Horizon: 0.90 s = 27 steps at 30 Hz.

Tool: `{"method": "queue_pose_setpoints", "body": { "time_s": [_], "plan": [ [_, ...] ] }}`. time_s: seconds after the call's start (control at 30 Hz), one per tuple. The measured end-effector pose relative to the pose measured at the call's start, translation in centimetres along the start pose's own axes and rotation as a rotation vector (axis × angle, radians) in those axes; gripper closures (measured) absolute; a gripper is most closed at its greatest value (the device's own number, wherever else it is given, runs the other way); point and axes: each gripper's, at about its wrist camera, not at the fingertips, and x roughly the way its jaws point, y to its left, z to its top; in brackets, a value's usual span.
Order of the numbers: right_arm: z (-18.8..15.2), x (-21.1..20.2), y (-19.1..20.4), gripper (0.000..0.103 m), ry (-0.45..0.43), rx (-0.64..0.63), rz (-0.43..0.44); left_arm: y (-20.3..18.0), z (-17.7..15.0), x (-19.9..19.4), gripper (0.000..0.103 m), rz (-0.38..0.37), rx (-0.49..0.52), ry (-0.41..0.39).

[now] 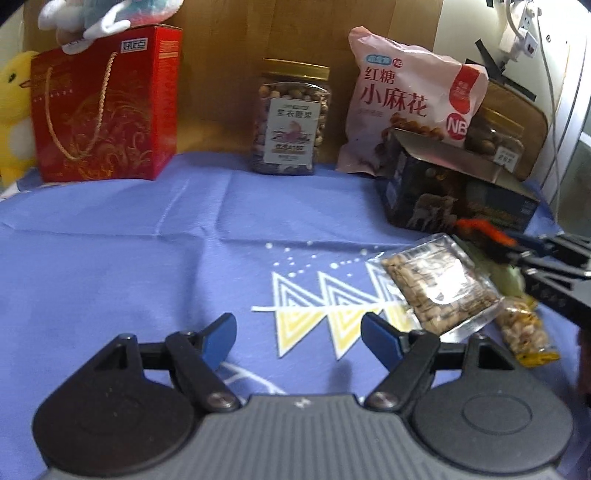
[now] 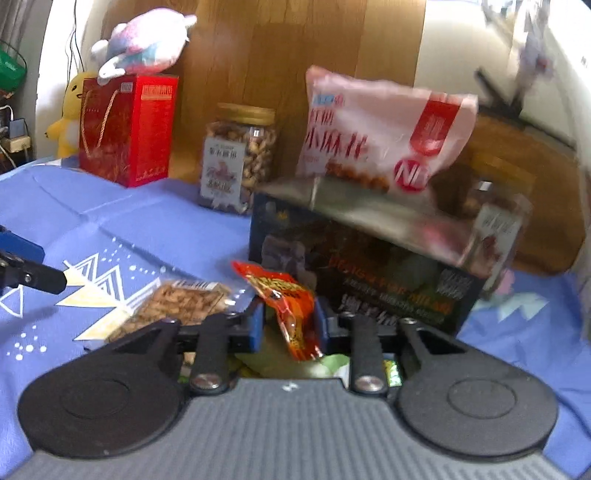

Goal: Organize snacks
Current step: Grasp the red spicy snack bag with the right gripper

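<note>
A blue cloth (image 1: 110, 229) with white and yellow triangle print covers the table. Far left at the back, a yellow plush (image 1: 13, 110) sits beside a red gift bag (image 1: 103, 107) with a rope handle; a pastel plush (image 1: 107, 14) lies on top of the bag. Right of that, against the wooden panel, stands a clear nut jar (image 1: 290, 118) with a gold lid. Next over, a pink snack bag (image 1: 410, 99) leans upright, its lower edge behind a dark box (image 1: 454, 192) whose lid flap stands open. A second jar (image 1: 496, 136) shows behind the box, partly hidden. In front of the box, a clear nut packet (image 1: 441, 288) lies flat on the cloth, and a smaller packet (image 1: 526, 328) with a yellow end lies just beside it to the right. The left gripper (image 1: 299, 332) hangs over bare cloth left of the nut packet, blue pads well apart, nothing between them. The right gripper (image 2: 288, 325) sits near the front of the dark box, its pads drawn in on an orange packet (image 2: 288, 299), which stands up tilted between them; the left wrist view shows the same packet as an orange blur at that gripper's tip. Below the right gripper something green is visible, too hidden to identify.
</note>
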Motion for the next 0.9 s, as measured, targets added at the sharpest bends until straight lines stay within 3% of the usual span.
{"method": "queue_pose_setpoints", "body": {
  "time_s": [0.17, 0.27, 0.4, 0.5, 0.53, 0.63, 0.77, 0.83, 0.9],
  "plan": [
    [0.2, -4.1, 2.0, 0.082, -0.097, -0.061, 0.019, 0.1, -0.2, 0.1, 0.027, 0.062, 0.013, 0.010],
    [-0.2, -6.6, 4.0, 0.086, -0.113, -0.096, 0.127, 0.4, -0.4, 0.5, 0.027, 0.103, 0.014, 0.022],
    [-1.7, -7.3, 6.2, 0.086, -0.066, -0.135, 0.265, 0.5, -0.7, 0.6, 0.027, 0.148, 0.030, 0.021],
    [-2.6, -6.8, 7.0, 0.072, 0.020, -0.145, 0.374, 0.5, -0.7, 0.6, 0.027, 0.163, 0.039, 0.023],
    [-2.9, -6.9, 7.1, 0.063, 0.033, -0.137, 0.385, 0.6, -0.7, 0.6, 0.027, 0.162, 0.039, 0.023],
    [-2.9, -6.8, 5.2, 0.059, 0.063, 0.009, 0.474, 0.5, -0.8, 0.5, 0.027, 0.168, 0.044, 0.022],
    [-2.7, -6.2, 2.1, 0.053, 0.072, 0.235, 0.476, 0.5, -0.7, 0.6, 0.027, 0.167, 0.041, 0.024],
    [-2.7, -5.8, 1.1, 0.052, 0.083, 0.321, 0.480, 0.9, -0.6, 0.3, 0.027, 0.132, 0.016, 0.029],
    [-2.9, -5.5, 0.7, 0.051, 0.093, 0.353, 0.471, 1.7, -0.4, -0.3, 0.026, 0.047, -0.028, 0.032]
  ]
}}
